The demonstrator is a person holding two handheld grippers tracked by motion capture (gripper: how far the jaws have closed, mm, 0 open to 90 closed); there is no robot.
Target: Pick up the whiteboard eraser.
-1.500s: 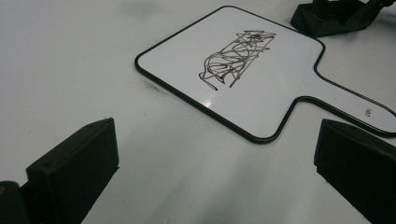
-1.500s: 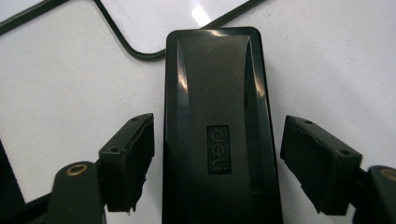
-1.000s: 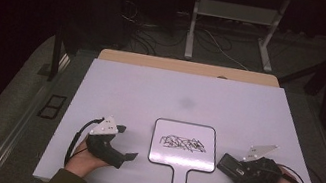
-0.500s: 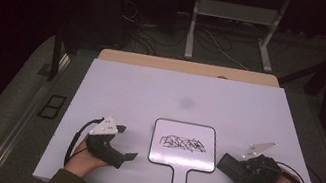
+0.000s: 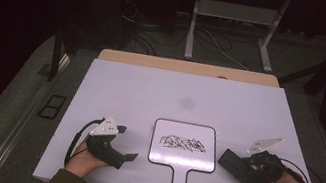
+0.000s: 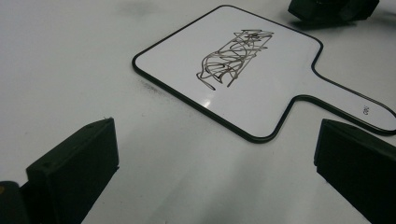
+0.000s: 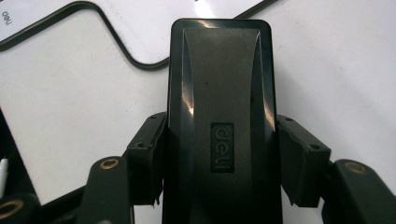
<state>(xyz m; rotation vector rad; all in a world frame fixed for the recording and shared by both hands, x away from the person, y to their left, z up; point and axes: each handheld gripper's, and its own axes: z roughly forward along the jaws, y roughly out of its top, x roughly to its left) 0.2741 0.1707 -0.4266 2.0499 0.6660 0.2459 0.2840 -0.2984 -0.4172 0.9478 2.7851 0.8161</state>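
I count one eraser [image 7: 219, 126], one small whiteboard [image 5: 184, 143] and two grippers on the table [image 5: 151, 89]. My right gripper [image 7: 219, 154] is clamped on the black eraser, a jaw pressing each long side. My left gripper [image 6: 215, 172] stands wide with nothing in it. The scribbled board lies between them, just ahead of the left jaws.

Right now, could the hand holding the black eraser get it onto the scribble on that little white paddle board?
Probably yes. The right tool grips the black plastic eraser just beside the white handled board, and bare table lies between it and the black scribble.
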